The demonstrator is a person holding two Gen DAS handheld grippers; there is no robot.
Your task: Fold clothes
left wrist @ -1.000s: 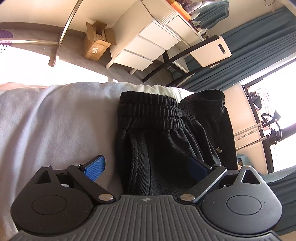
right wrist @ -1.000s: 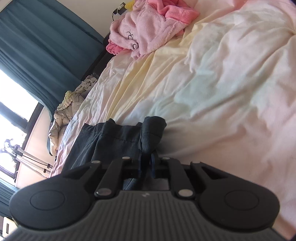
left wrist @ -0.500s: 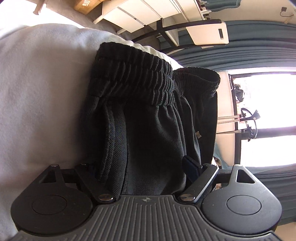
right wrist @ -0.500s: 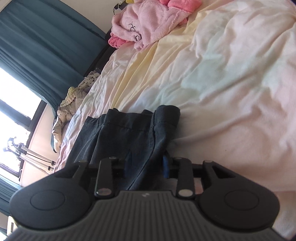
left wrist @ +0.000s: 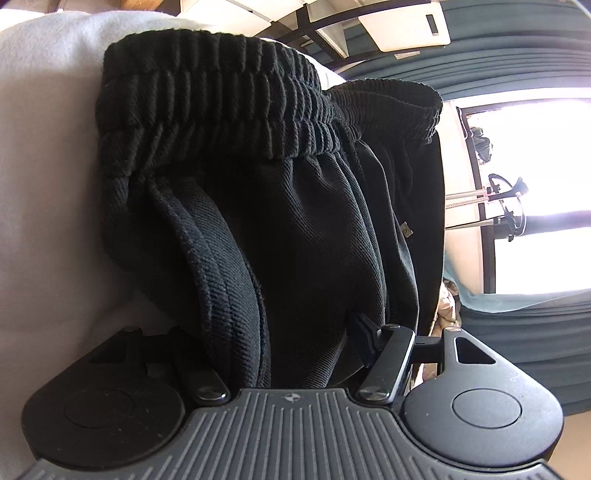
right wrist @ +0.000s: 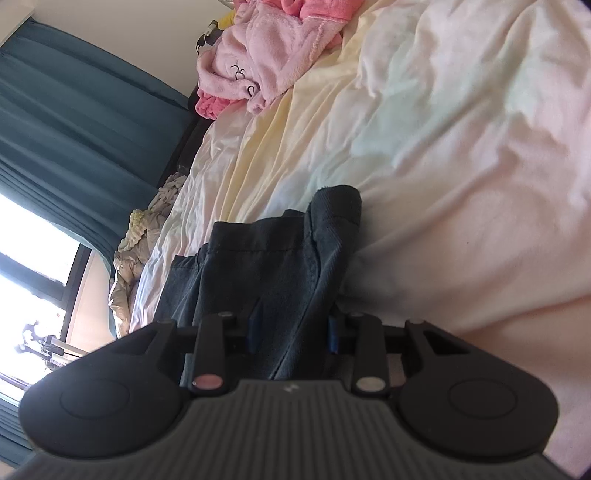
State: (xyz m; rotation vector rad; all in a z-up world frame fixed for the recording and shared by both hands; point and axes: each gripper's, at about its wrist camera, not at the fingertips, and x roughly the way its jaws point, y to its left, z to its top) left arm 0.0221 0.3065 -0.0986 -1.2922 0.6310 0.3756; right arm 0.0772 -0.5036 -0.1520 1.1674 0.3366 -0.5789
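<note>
Black shorts (left wrist: 280, 206) fill most of your left wrist view, lying on the pale bed sheet (left wrist: 48, 184) with the ribbed elastic waistband (left wrist: 221, 96) at the far end, toward the room. Your left hand-held gripper (left wrist: 280, 332) has its fingers spread wide around a thick bunch of the fabric; the left finger is buried under a folded seam, so you cannot tell from this view whether the cloth is pinched. One dark pad (left wrist: 364, 332) shows at the right, touching the fabric. Beyond the bed stand a white drawer unit (left wrist: 258, 11) and teal curtains (left wrist: 517, 55) beside a bright window (left wrist: 535, 195).

In your right wrist view the shorts (right wrist: 258, 266) lie on the pastel sheet (right wrist: 443, 147), hem end pointing away. Your right hand-held gripper (right wrist: 293, 328) is parted, its blue pads (right wrist: 255, 328) on either side of a raised fold of fabric without squeezing it. A pink fleece garment (right wrist: 266, 48) is heaped at the far end of the bed, well apart from the shorts. A crumpled cream blanket (right wrist: 140, 243) lies along the bed edge near the teal curtains (right wrist: 74, 129).
</note>
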